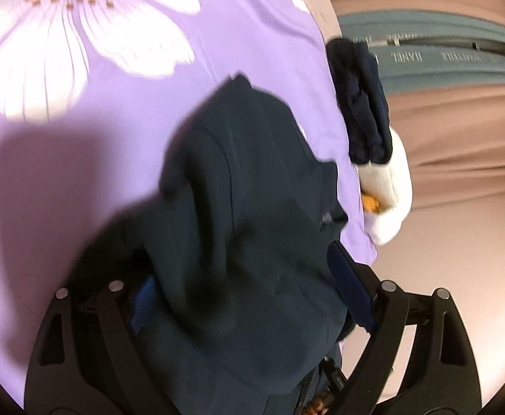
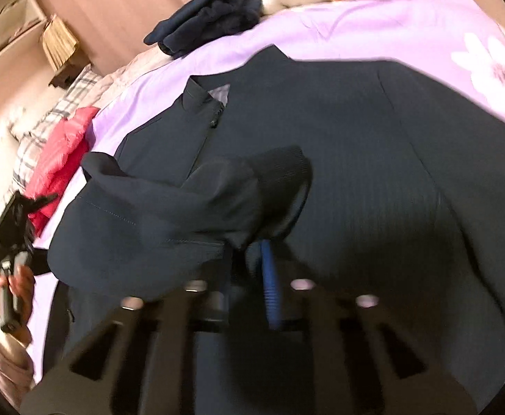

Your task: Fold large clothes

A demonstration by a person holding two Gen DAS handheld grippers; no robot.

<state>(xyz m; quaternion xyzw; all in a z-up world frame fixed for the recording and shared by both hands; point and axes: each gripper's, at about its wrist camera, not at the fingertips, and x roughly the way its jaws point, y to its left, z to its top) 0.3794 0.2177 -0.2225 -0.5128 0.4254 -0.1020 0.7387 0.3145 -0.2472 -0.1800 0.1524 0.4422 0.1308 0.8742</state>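
While both tongs hold cloth, the dark navy jacket [image 2: 321, 131] lies spread on the lilac flowered bed [image 2: 356, 24], collar away from the right tongs [image 2: 252, 238], which are clamped on a bunched fold; the left tongs [image 1: 245, 269] pinch another part, jaws buried in fabric, so either hand can fold

At two o'clock in the left wrist view, a grey-green fabric band [image 1: 425, 58] carries mirrored, upside-down lettering reading roughly "HANEL".
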